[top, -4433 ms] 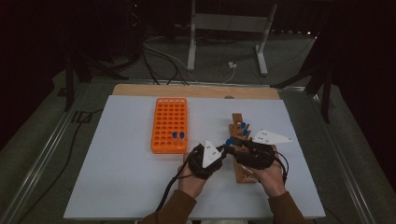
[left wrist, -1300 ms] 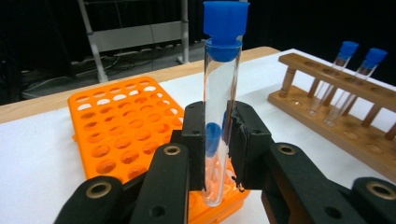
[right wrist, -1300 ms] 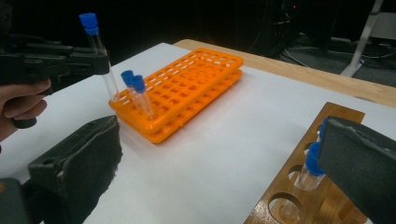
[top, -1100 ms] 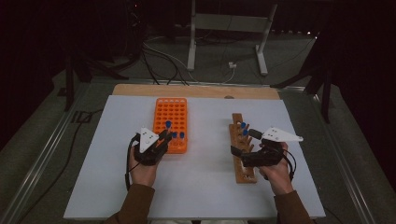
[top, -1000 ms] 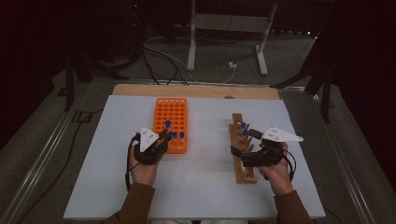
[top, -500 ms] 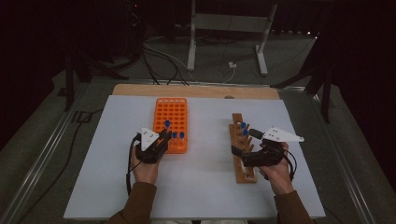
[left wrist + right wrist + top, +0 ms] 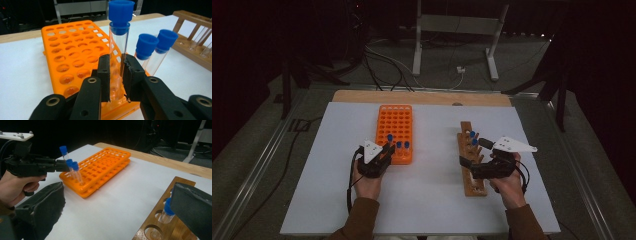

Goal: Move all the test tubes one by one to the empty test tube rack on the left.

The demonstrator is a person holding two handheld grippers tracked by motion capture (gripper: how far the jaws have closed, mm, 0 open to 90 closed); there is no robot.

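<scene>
Here | white table [image 7: 427,200] | dark room | left hand-held gripper [image 7: 116,72] clamps tube [image 7: 117,50] | right hand-held gripper [image 7: 117,202] wide

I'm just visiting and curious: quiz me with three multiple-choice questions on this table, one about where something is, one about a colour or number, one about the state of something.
1. Where does the tube in the left gripper stand?
A. in the orange rack
B. in the wooden rack
C. flat on the table

2. How many blue-capped tubes are at the orange rack, counting the gripped one?
A. one
B. three
C. six

3. How do the right gripper's jaws stand?
A. shut on a tube
B. wide open
C. shut on the rack

Answers:
1 A: the gripped test tube has its foot in a hole at the orange rack's near edge.
2 B: the left gripper view shows three blue caps there.
3 B: its two jaws stand far apart above the wooden rack, nothing between the pads.
</scene>
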